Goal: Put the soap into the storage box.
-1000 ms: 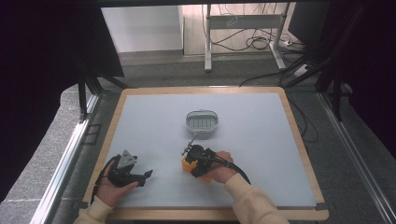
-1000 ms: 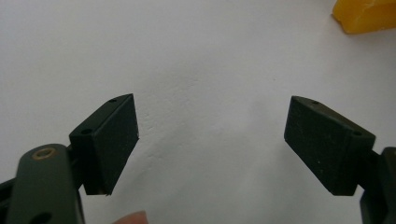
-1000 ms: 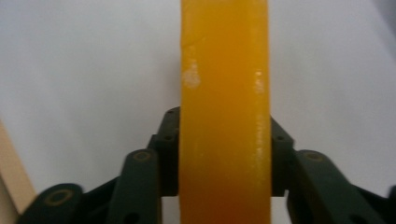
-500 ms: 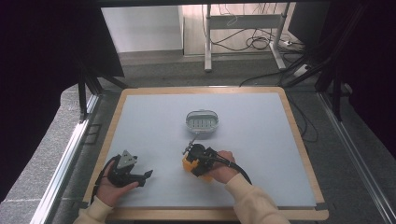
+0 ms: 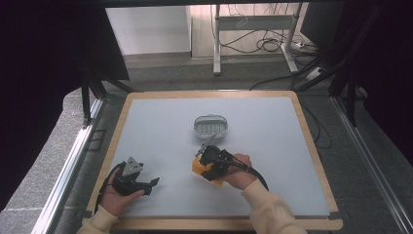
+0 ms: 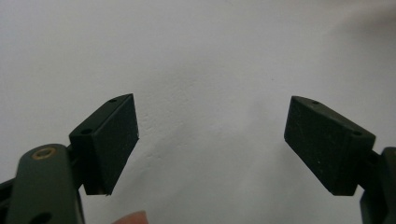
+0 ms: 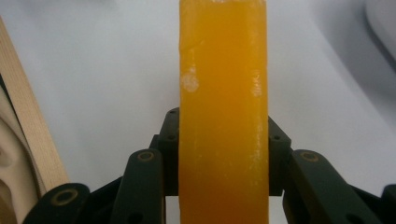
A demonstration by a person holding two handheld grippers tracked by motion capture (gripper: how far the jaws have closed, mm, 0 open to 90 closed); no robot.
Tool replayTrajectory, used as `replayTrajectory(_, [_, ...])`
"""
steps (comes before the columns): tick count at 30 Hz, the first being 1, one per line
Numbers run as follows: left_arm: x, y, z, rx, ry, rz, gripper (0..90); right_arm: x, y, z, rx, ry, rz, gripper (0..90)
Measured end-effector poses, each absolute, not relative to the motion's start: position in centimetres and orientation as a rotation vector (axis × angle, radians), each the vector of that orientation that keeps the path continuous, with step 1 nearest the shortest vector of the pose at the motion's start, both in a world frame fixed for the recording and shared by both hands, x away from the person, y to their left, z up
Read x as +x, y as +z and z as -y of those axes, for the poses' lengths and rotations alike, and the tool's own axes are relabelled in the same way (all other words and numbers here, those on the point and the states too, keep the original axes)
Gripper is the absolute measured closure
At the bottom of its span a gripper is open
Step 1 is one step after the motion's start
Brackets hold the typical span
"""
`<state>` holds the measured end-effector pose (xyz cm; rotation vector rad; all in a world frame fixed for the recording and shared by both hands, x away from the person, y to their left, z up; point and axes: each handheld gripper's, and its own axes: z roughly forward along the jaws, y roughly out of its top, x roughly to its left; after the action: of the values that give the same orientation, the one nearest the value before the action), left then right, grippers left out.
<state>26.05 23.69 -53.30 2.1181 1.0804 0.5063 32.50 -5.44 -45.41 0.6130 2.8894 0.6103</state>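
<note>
Right gripper view shows the right claw (image 7: 223,154) already clamped on the orange bar (image 7: 223,112), near the small oval dish (image 5: 210,125) on the counter (image 5: 292,161), placing undone; the left claw (image 6: 212,144) rests open at near left.

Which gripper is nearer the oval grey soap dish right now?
Right. The right gripper, clamping the orange soap bar, sits just below the oval grey soap dish; the left gripper rests open far down-left.
</note>
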Motion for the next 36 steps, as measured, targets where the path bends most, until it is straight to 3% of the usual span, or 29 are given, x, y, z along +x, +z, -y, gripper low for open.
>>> replayTrajectory(36, [26.0,-53.4,-23.7,2.124,0.518,-1.082,18.0,34.1,-43.3,9.2,0.673,0.682,-2.838,61.5])
